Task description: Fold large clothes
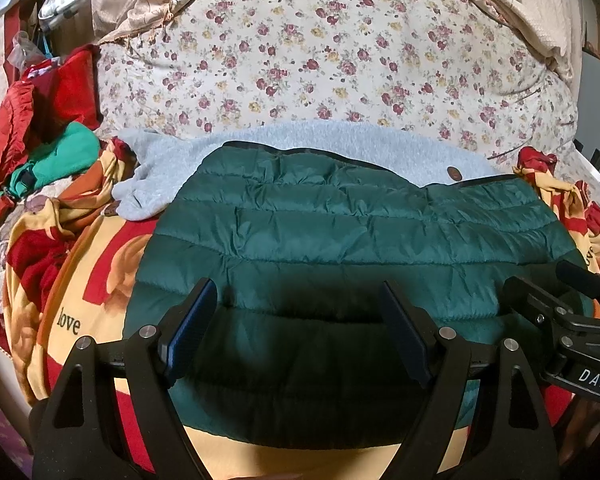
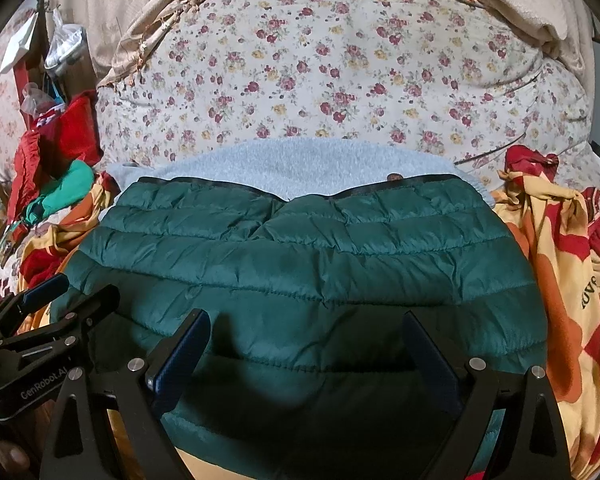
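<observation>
A dark green quilted puffer jacket (image 1: 340,232) (image 2: 300,256) lies folded flat on the bed, on top of a light grey fleece garment (image 1: 340,144) (image 2: 300,160). My left gripper (image 1: 300,304) hovers over the jacket's near edge with its jaws wide apart and nothing between its blue pads. My right gripper (image 2: 306,332) stands the same way over the near edge, open and empty. Each gripper shows at the side of the other's view: the right one (image 1: 572,312) at the right, the left one (image 2: 48,312) at the left.
A yellow, red and orange blanket (image 1: 84,280) (image 2: 572,272) covers the bed under the clothes. Behind stands a floral quilt (image 1: 320,60). At the left lies a heap of red and green clothes (image 1: 52,128), with bags hanging above.
</observation>
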A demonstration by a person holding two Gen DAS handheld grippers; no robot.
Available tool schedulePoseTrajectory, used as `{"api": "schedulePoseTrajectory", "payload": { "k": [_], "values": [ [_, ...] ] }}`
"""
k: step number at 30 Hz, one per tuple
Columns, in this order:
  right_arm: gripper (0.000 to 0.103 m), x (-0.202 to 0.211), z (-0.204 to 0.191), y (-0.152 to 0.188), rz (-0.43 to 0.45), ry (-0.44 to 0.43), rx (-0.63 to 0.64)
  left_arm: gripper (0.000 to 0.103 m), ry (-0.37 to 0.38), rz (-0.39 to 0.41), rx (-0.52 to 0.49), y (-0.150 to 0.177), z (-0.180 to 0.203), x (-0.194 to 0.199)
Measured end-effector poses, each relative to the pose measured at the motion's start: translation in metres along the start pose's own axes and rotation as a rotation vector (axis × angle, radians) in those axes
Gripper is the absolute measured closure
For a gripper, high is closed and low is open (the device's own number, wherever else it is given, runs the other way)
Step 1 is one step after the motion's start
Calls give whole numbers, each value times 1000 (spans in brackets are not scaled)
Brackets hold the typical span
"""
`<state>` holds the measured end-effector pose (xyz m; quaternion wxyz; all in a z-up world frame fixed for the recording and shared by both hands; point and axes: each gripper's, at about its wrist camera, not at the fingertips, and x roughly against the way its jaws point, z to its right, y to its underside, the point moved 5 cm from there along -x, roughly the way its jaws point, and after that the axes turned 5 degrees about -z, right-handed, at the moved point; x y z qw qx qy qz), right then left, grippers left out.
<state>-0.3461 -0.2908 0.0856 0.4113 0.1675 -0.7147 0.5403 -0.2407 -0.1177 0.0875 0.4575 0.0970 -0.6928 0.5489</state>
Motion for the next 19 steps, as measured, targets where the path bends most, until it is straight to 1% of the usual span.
{"api": "schedulePoseTrajectory", "payload": {
  "k": [14, 17, 19],
  "values": [
    [8, -11, 1, -2, -13, 1, -2, 20, 16, -17, 6, 0, 2, -5],
    [8, -13, 1, -2, -22, -14, 1, 20, 35, 0, -4, -3, 5, -6],
    [8, -12, 6, -6, -19, -30, -1, 20, 29, 17, -15, -7, 1, -5]
  ]
}}
